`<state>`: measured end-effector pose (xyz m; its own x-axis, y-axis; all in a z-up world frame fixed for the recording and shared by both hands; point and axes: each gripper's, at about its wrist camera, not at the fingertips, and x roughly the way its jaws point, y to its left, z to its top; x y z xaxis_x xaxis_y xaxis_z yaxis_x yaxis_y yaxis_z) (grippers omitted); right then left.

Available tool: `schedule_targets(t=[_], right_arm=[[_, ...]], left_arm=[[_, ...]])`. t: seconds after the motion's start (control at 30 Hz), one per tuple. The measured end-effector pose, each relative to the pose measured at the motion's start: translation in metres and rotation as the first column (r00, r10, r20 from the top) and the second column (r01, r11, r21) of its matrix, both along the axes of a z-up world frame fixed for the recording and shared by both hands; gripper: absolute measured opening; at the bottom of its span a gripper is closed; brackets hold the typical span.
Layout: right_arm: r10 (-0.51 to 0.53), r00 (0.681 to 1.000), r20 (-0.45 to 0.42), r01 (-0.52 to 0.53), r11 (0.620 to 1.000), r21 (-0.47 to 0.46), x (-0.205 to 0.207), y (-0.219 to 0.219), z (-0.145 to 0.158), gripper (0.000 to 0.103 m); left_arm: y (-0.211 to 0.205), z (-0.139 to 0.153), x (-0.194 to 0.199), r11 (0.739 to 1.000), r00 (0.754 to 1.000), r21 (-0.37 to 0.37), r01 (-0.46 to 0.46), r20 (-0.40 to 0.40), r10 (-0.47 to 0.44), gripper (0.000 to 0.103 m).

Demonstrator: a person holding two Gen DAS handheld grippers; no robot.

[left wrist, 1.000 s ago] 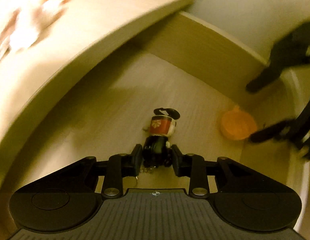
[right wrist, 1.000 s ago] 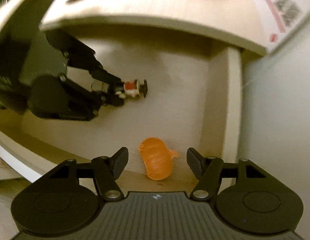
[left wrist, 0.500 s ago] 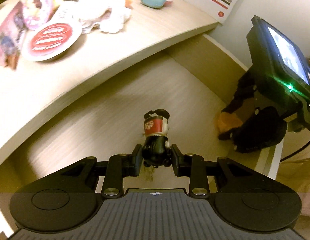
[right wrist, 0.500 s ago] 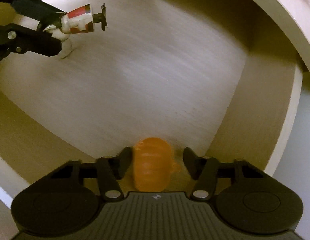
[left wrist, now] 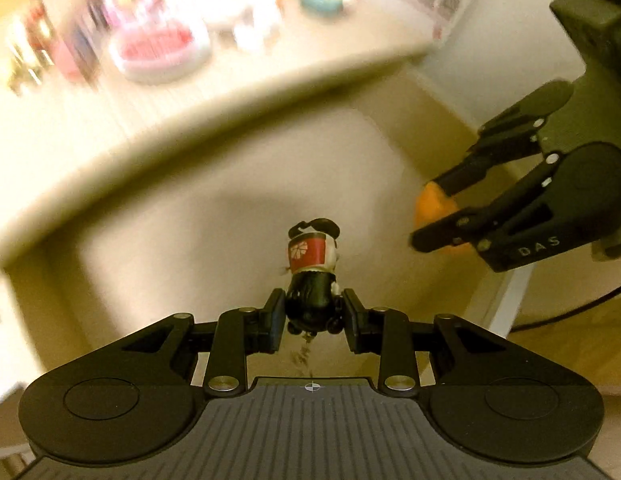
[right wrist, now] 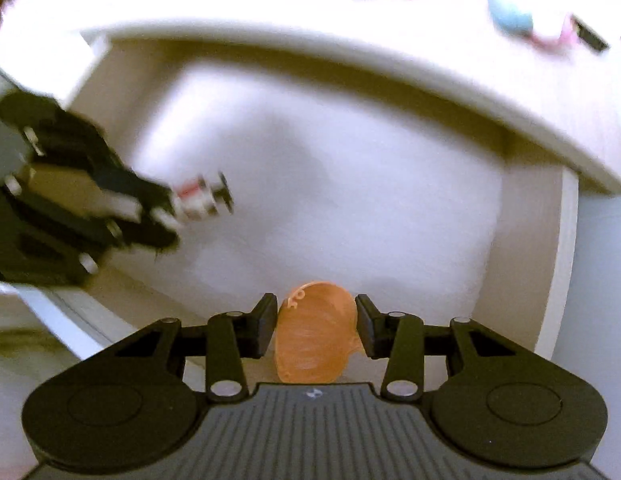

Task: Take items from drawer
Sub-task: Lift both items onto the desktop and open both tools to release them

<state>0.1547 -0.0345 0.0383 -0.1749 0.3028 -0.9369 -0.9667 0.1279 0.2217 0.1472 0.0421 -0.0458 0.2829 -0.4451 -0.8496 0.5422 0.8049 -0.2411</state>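
Small figurine (left wrist: 312, 276), black body, red-and-white band with a white flower mark, black top; clamped by its black lower part, lifted over the drawer (left wrist: 214, 248) floor. Orange ribbed pumpkin-shaped toy (right wrist: 315, 340), also gripped, near the drawer's right wall.

The toy figure (left wrist: 312, 276) sits between the fingers of the left tool (left wrist: 312, 316), over the open drawer (left wrist: 238, 216). At three o'clock from it, the right tool (left wrist: 438, 216) grips the shell (right wrist: 316, 340). At twelve o'clock, the bench (left wrist: 110, 120) overhangs the drawer, with blurred items on top.
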Motion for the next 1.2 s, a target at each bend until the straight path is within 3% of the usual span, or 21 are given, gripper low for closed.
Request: schedule_targets(t=[0.13, 0.27, 0.33, 0.43, 0.5, 0.63, 0.8, 0.97, 1.07, 1.2], right_arm=[[-0.079, 0.997, -0.023, 0.082, 0.977, 0.195, 0.016, 0.015, 0.06, 0.042], [-0.165, 0.986, -0.016, 0.158, 0.908, 0.388, 0.036, 0.04, 0.124, 0.042], [-0.189, 0.982, 0.012, 0.162, 0.87, 0.466, 0.047, 0.054, 0.147, 0.042], [-0.221, 0.967, 0.124, 0.122, 0.835, 0.536, 0.048, 0.079, 0.167, 0.042], [-0.217, 0.963, 0.158, 0.099, 0.836, 0.54, 0.047, 0.095, 0.165, 0.042], [-0.192, 0.95, 0.247, 0.039, 0.856, 0.516, 0.03, 0.136, 0.121, 0.042], [-0.189, 0.932, 0.308, 0.025, 0.884, 0.467, 0.029, 0.173, 0.086, 0.042], [-0.167, 0.926, 0.338, 0.001, 0.898, 0.44, 0.018, 0.195, 0.065, 0.042], [-0.169, 0.925, 0.341, 0.005, 0.901, 0.434, 0.02, 0.186, 0.063, 0.042], [-0.193, 0.933, 0.303, 0.042, 0.897, 0.44, 0.024, 0.185, 0.067, 0.046]], left_arm=[[0.022, 0.06, 0.025, 0.995, 0.983, -0.048, -0.092, 0.158, 0.099, 0.033], [0.057, 0.101, 0.064, 0.962, 0.919, -0.101, -0.255, 0.284, 0.273, 0.033], [0.071, 0.099, 0.083, 0.928, 0.878, -0.101, -0.359, 0.302, 0.372, 0.033], [0.093, 0.083, 0.103, 0.882, 0.845, -0.103, -0.46, 0.253, 0.471, 0.033], [0.098, 0.07, 0.109, 0.863, 0.834, -0.095, -0.496, 0.225, 0.504, 0.033], [0.106, 0.058, 0.117, 0.843, 0.821, -0.102, -0.529, 0.192, 0.538, 0.033], [0.115, 0.055, 0.107, 0.84, 0.816, -0.113, -0.531, 0.198, 0.543, 0.034], [0.117, 0.044, 0.118, 0.84, 0.817, -0.159, -0.518, 0.2, 0.541, 0.035], [0.12, 0.041, 0.121, 0.844, 0.822, -0.165, -0.51, 0.195, 0.535, 0.036], [0.126, 0.043, 0.115, 0.834, 0.807, -0.18, -0.521, 0.216, 0.55, 0.035]])
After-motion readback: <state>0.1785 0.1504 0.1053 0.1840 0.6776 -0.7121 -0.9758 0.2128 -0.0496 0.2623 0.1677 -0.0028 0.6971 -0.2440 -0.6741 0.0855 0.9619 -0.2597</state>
